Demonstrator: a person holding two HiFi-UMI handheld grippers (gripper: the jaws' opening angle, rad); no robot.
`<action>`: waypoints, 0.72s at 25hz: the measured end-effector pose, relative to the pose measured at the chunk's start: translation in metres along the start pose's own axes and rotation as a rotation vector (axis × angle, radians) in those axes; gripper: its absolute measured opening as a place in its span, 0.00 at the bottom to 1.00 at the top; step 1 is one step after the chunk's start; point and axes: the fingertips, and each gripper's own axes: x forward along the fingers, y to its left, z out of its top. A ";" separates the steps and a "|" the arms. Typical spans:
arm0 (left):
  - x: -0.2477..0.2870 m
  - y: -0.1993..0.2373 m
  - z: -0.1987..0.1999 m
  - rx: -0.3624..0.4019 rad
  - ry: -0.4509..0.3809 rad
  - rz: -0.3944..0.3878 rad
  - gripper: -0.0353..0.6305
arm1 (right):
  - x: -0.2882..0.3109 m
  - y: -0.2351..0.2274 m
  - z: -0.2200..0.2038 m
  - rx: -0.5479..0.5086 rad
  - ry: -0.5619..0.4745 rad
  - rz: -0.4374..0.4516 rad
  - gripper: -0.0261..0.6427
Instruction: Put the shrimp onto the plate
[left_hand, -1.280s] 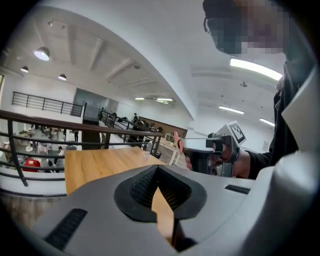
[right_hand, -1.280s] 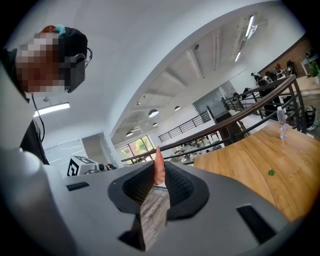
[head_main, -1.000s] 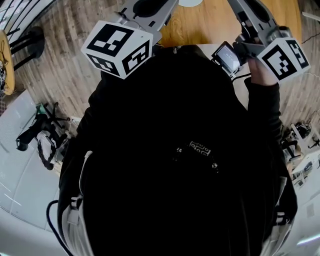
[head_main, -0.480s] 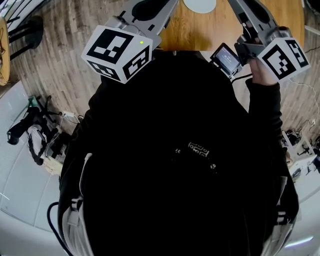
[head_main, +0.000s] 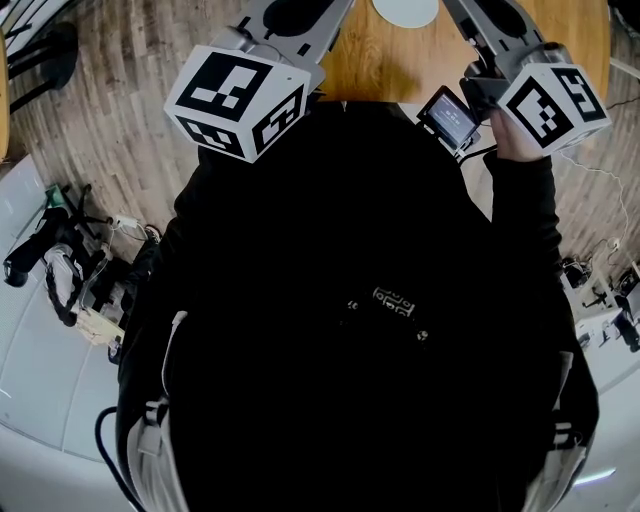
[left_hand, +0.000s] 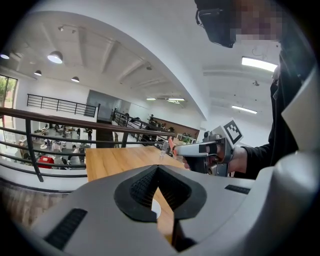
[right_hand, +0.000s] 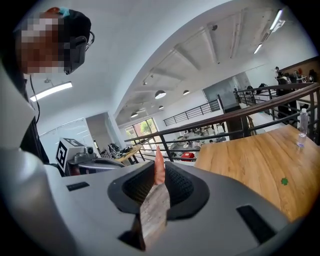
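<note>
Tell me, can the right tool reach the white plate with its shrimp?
Probably yes. The right tool, shut on the shrimp, is just beside the plate in the head view, with only bare table showing between them; the plate is partly out of frame.

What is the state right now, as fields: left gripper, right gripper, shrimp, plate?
left gripper: shut, nothing between its jaws
right gripper: shut on the shrimp
shrimp: pinched in the right gripper, tip poking past the jaws, not on the plate
plate: white, on the wooden table, only its edge in the head view, ahead between both grippers
</note>
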 end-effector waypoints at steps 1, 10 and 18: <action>-0.001 0.003 -0.001 0.001 0.002 0.002 0.05 | 0.003 0.000 -0.002 0.000 0.006 -0.001 0.15; 0.006 -0.001 -0.002 0.059 0.016 -0.019 0.05 | 0.008 -0.010 -0.010 -0.005 0.045 -0.009 0.15; 0.008 0.006 -0.022 0.005 0.025 0.005 0.05 | 0.027 -0.011 -0.029 0.000 0.086 -0.002 0.15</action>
